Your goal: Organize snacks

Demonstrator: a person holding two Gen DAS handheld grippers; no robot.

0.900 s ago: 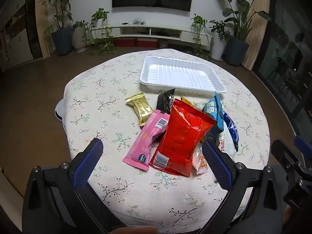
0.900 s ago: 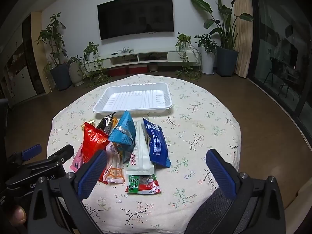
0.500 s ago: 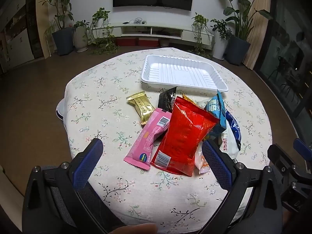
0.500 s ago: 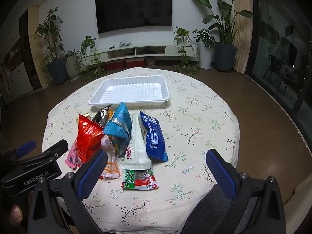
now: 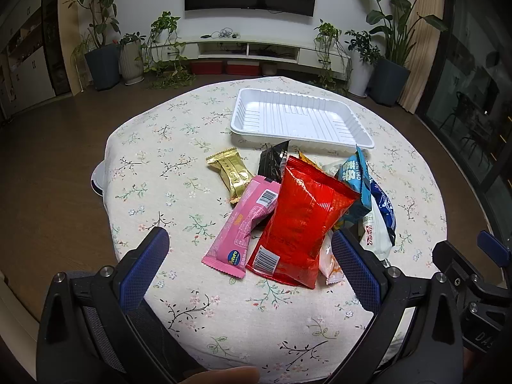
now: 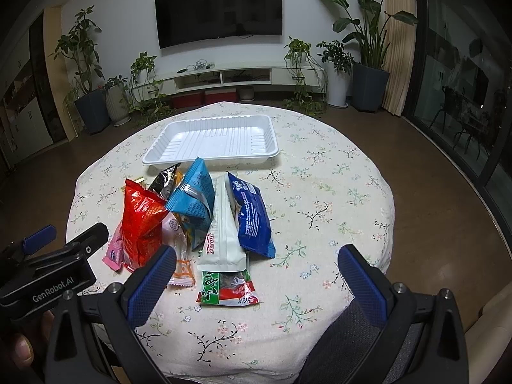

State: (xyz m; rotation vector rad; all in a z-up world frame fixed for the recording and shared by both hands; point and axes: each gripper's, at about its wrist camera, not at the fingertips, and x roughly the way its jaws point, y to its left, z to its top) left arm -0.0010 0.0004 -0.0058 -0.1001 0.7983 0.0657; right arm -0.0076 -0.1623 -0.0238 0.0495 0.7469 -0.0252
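Observation:
A pile of snack packets lies on the round floral table (image 5: 179,288): a red bag (image 5: 300,220) (image 6: 140,220), a pink bar (image 5: 246,224), a gold packet (image 5: 228,172), a black packet (image 5: 272,161), a light-blue pouch (image 6: 193,196), a white bar (image 6: 222,230), a dark-blue pack (image 6: 251,217) and a green-red packet (image 6: 228,289). Behind them sits an empty white tray (image 5: 300,121) (image 6: 214,140). My left gripper (image 5: 249,272) is open, hovering near the pile's front. My right gripper (image 6: 256,281) is open above the green-red packet, holding nothing.
The table's near edge (image 6: 243,364) lies just below both grippers. Beyond the table are a TV (image 6: 219,11), a low white cabinet (image 6: 236,76) and potted plants (image 6: 368,64). The left gripper's body (image 6: 51,275) shows at the right view's left edge.
Both views have tilted down a little, so the table and snacks sit slightly higher in each frame. No packet has moved, and both grippers stay open.

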